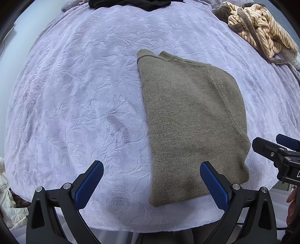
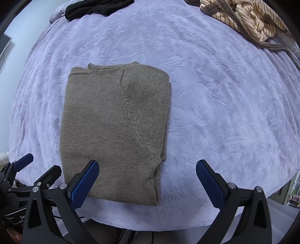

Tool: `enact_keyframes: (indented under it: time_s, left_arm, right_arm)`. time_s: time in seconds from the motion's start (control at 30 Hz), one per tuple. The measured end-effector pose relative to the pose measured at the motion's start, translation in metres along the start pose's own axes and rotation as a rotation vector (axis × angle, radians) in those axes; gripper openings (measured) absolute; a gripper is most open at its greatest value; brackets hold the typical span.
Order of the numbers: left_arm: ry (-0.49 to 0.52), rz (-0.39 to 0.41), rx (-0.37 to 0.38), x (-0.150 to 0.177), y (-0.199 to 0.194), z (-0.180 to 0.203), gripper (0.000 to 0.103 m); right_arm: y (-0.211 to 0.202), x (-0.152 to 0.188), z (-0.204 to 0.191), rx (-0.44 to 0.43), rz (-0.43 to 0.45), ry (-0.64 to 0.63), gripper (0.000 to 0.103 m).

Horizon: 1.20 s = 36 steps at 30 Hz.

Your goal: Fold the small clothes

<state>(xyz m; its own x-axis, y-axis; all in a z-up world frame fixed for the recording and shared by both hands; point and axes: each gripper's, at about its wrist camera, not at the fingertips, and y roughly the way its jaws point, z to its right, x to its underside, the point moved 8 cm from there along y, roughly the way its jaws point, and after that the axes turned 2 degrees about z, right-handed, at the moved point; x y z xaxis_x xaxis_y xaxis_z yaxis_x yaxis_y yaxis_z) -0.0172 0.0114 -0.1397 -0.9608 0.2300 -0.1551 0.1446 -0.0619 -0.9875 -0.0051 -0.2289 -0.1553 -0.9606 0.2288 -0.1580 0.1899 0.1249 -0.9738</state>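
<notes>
Left wrist view: the left gripper (image 1: 151, 170) has its two blue fingers spread wide apart and holds nothing. It hangs above the near edge of a bed covered with a pale purple blanket (image 1: 84, 93) that has a pressed flower pattern. A brown knitted sweater (image 1: 187, 122) lies flat on the blanket, folded into a long rectangle, with its collar at the far end and its near edge close to the edge of the bed. The right blue finger of this gripper is over the near part of the sweater; I cannot tell if it touches the cloth. At the right border the right gripper (image 1: 275, 144) comes into view, just beside the sweater's right edge. Far away at the right lies a heap of striped cream clothes (image 1: 262, 28), and at the top a black garment (image 1: 131, 4).

Right wrist view: the right gripper (image 2: 148, 169) is also wide open and empty. Its left finger is over the near part of the sweater (image 2: 112, 122), its right finger over the bare blanket (image 2: 225, 93). The sweater shows a curved sleeve seam on its upper layer. The left gripper (image 2: 37, 169) appears at the lower left, close to the sweater's near left corner.
</notes>
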Motion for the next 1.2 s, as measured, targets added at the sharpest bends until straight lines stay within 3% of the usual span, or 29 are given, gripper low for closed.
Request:
enact_keyframes:
  time_s: [1.2]
  left_arm:
    - [0.005,0.008,0.004,-0.0003,-0.0004,0.0003,0.103]
  right_arm:
    - [0.0021,-0.0006,-0.0019,-0.003,-0.007,0.001,0.103]
